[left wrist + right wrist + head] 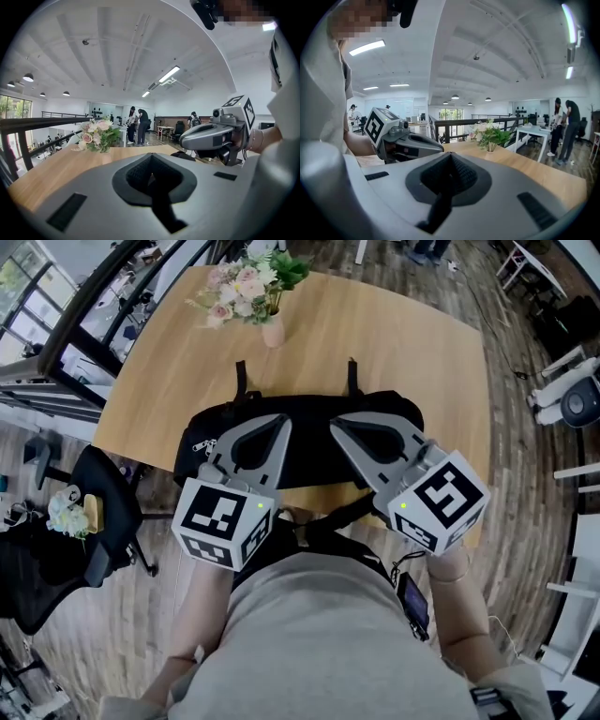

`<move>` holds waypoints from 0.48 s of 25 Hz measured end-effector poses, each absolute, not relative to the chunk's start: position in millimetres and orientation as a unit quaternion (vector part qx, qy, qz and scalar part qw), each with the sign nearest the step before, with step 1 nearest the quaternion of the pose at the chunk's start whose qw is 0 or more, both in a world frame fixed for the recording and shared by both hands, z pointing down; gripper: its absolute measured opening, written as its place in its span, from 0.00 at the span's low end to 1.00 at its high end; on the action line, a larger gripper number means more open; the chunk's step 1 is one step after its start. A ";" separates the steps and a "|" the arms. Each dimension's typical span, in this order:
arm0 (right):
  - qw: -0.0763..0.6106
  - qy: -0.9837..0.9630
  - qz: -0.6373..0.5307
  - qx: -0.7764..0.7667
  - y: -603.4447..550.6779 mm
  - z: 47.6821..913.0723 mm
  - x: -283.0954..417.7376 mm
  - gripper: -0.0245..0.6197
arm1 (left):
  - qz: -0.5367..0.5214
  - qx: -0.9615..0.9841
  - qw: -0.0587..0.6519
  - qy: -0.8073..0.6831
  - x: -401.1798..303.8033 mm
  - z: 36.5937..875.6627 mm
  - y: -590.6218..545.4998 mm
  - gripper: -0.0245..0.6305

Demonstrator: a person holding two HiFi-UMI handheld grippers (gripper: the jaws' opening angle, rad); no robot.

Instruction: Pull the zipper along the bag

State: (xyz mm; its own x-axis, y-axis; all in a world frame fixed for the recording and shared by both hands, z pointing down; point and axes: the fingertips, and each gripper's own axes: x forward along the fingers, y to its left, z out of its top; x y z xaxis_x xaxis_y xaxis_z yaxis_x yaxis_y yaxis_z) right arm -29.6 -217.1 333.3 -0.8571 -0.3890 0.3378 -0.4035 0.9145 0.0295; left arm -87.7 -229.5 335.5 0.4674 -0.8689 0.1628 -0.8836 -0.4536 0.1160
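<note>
A black bag (309,460) lies across the near edge of the wooden table (394,352), with silver zipper pulls (202,443) at its left end. Both grippers hover over it, tips turned toward each other. My left gripper (281,420) is shut with nothing between its jaws. The right gripper (335,425) is likewise shut and empty. The left gripper view looks level across the table over its shut jaws (151,164) and shows the right gripper (213,136). In the right gripper view, beyond the shut jaws (451,161), the left gripper (405,143) shows. Neither gripper touches the zipper pulls.
A vase of flowers (272,329) stands at the far side of the table, also in the left gripper view as the bouquet (96,136) and in the right one (490,138). A black office chair (94,521) sits left of the table. People (138,124) stand far off.
</note>
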 end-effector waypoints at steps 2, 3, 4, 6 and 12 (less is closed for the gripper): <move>0.178 -0.962 0.018 0.204 -217.4 335.8 -30.4 0.05 | 0.042 0.852 0.093 -0.513 -87.1 337.4 -229.5 0.06; 0.181 -0.962 0.017 0.203 -218.1 336.9 -31.0 0.05 | 0.044 0.852 0.094 -0.513 -87.0 338.4 -229.5 0.06; 0.183 -0.962 0.016 0.202 -218.7 337.8 -31.8 0.05 | 0.045 0.852 0.094 -0.513 -86.9 339.7 -229.5 0.06; 0.183 -0.962 0.017 0.201 -219.2 339.5 -33.2 0.05 | 0.048 0.851 0.097 -0.513 -86.5 343.1 -229.2 0.06; 0.173 -0.960 0.039 0.217 -220.2 351.5 -32.6 0.05 | 0.062 0.849 0.118 -0.511 -84.5 361.5 -225.1 0.06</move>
State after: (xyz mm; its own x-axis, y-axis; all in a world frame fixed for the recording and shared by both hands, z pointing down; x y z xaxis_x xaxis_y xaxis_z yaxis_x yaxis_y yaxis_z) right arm -32.6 -220.2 351.5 -0.8465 -0.4027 0.3484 -0.4294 0.9031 0.0006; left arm -84.5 -225.1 361.5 0.4691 -0.8538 0.2259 -0.8830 -0.4488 0.1375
